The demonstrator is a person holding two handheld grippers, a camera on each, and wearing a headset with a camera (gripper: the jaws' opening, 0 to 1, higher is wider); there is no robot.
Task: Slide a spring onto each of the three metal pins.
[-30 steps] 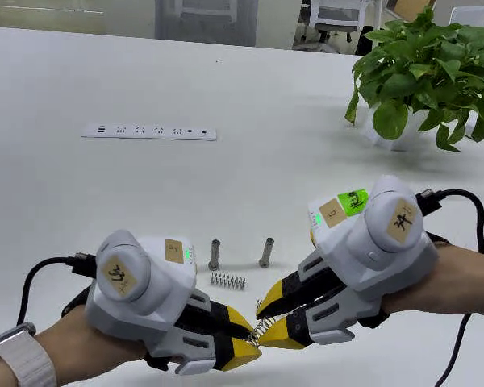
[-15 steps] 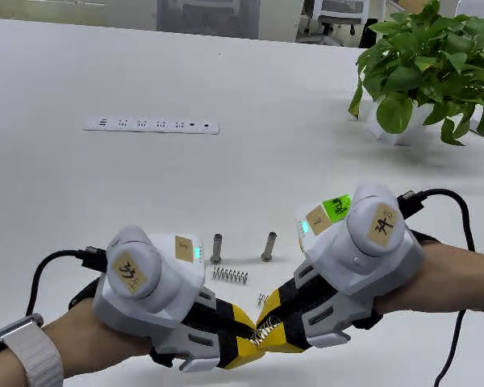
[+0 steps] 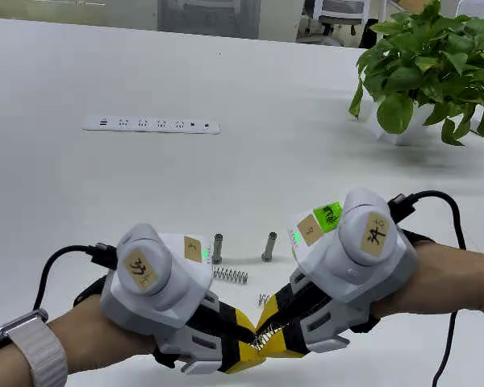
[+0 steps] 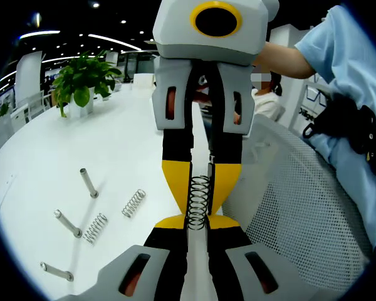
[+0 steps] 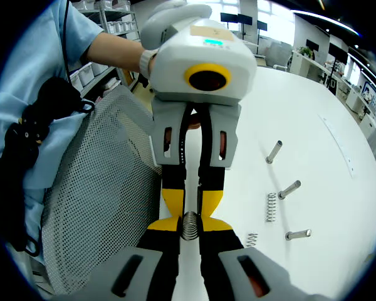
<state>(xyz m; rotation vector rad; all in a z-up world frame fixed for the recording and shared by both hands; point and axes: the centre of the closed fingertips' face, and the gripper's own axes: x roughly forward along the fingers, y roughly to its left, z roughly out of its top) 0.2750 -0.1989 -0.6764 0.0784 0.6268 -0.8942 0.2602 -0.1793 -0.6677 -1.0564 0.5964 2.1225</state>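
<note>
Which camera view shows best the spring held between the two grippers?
The left gripper view: the spring shows side-on, coils clear, between yellow fingers. The right gripper view shows it end-on; the head view, small, at the fingertips.

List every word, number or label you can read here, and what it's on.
Nothing reads clearly enough to quote.
Left sticker, on the left gripper: handwriting, too blurred.
Right sticker, on the right gripper: handwriting, too blurred.
Green sticker, right gripper: too small.
Power strip: markings too small.
</note>
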